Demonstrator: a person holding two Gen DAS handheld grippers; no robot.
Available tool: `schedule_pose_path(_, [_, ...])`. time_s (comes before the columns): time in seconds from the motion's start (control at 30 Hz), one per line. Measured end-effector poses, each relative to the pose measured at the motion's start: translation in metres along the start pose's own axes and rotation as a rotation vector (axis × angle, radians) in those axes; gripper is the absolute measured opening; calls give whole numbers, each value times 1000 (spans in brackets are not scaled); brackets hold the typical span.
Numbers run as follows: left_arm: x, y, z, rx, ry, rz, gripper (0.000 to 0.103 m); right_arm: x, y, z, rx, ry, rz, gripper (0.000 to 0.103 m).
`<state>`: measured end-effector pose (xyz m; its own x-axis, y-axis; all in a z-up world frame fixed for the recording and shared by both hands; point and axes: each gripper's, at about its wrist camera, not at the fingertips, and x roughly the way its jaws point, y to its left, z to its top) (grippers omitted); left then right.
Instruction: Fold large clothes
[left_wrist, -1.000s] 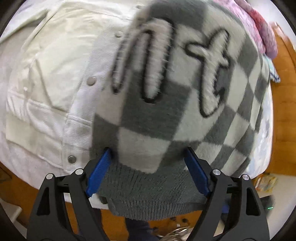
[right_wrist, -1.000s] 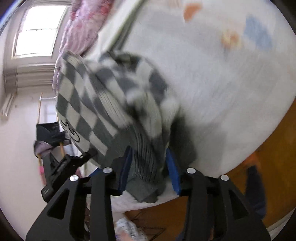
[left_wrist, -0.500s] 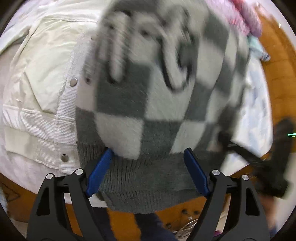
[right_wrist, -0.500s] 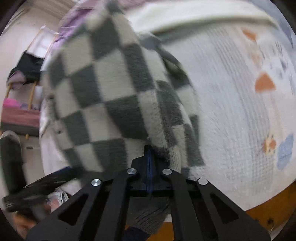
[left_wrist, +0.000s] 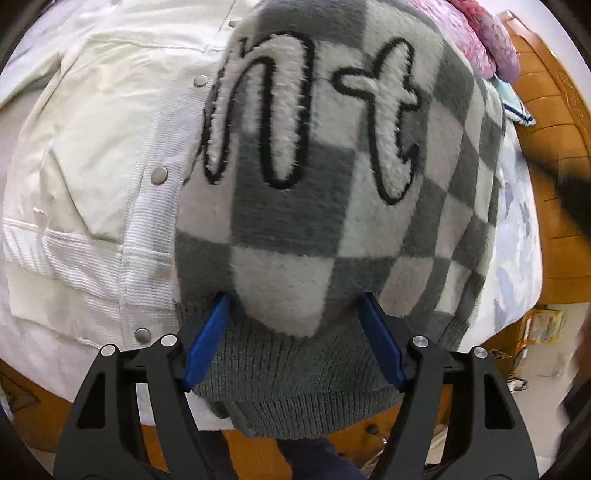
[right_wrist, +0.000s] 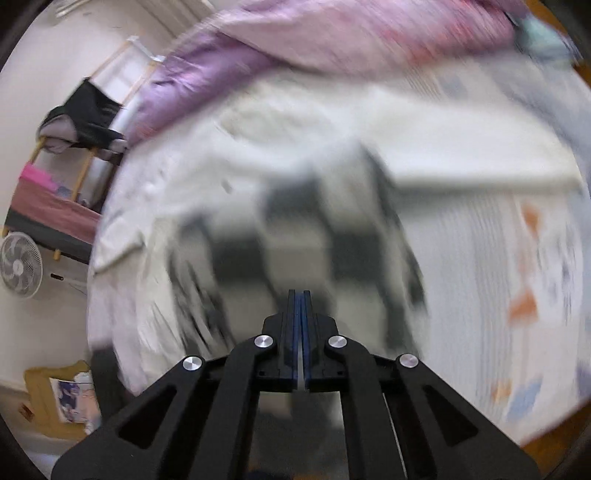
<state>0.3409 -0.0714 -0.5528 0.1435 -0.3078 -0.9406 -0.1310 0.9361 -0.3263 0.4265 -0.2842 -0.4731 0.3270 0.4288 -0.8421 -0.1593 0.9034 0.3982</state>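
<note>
**Checked sweater between the left jaws, right jaws together and empty**

The left gripper (left_wrist: 295, 339) points steeply down at the bed. Its two blue pads (left_wrist: 207, 343) stand apart and are closing at this moment. Between them lies the grey ribbed hem of the checked sweater (left_wrist: 332, 206). The hem fills the whole gap from one pad to the other, and both pads seem to touch the knit at their inner faces (if they press on it or only touch it, the picture does not tell clearly). From the hem the sweater spreads away from the jaws in grey and white squares, with large fluffy white letters outlined in black on its upper part.

Just to the left of the sweater, and partly under it, lies a cream jacket (left_wrist: 92, 147) with metal snap buttons along its ribbed front band. Behind the sweater there is a pink blanket (left_wrist: 487, 40), and at the right a wooden bed frame (left_wrist: 546, 147).

The right gripper (right_wrist: 299, 306) has its jaws together, with only a thin line between the blue pads, and nothing is held in them. Beyond its tips the checked sweater (right_wrist: 295, 240) lies on the bed, much blurred. Further out are the pink blanket (right_wrist: 332, 33), the patterned bedsheet (right_wrist: 517, 277) at the right, and a white fan (right_wrist: 20, 266) on the floor at the far left.
</note>
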Motion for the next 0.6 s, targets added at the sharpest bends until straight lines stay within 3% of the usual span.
schedule_pose_path(0.07, [0, 2, 0, -19, -1, -8, 72, 24, 12, 23, -62, -4, -55, 2])
schedule_pose_path(0.17, [-5, 8, -4, -28, -4, -18, 72, 79, -14, 40, -44, 82, -184, 0])
schedule_pose_path(0.27, [-23, 19, -12, -74, -33, -52, 75, 122, -57, 43, 53, 146, -168, 0])
schedule_pose_path(0.37, [-33, 22, -11, -84, -59, -90, 76, 126, -63, 46, 29, 140, -181, 0])
schedule_pose_path(0.47, [-36, 24, -16, -97, -70, -76, 82, 120, -60, 51, 84, 146, -160, 0])
schedule_pose_path(0.6, [-36, 29, -22, -120, -57, -78, 82, 63, -40, 22, 68, 120, -97, 4])
